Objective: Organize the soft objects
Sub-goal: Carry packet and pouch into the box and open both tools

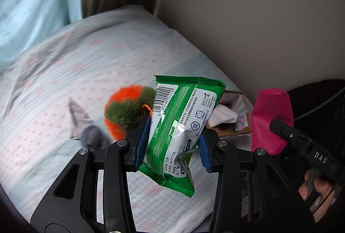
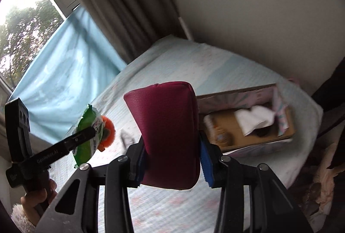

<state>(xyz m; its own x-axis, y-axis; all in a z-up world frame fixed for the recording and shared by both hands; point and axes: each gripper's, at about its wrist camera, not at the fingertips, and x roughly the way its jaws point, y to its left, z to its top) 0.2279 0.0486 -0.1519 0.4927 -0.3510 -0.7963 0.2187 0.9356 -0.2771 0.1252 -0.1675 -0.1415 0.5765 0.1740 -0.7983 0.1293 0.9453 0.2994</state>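
Above quilted bed [image 1: 64,73], crinkly green packet [image 1: 179,125], padded magenta pouch [image 2: 168,134]

**Two packs up over the bed, box off to the right**

Left gripper [image 1: 172,142] has the wipes pack [image 1: 179,125] pinched upright between its pads, up above the bed [image 1: 54,82]. Behind it on the bed lies the plush ball [image 1: 123,108], with a small cloth [image 1: 84,125] just to its left. Over to the right, the right gripper [image 2: 172,159] clamps the pouch [image 2: 168,131], also held above the bed. Beyond the pouch and to its right sits the box [image 2: 248,140] on the bed, near the wall [image 2: 258,6], a folded cloth [image 2: 254,121] inside it. Curtain [image 2: 112,6] hangs behind the bed's far end.
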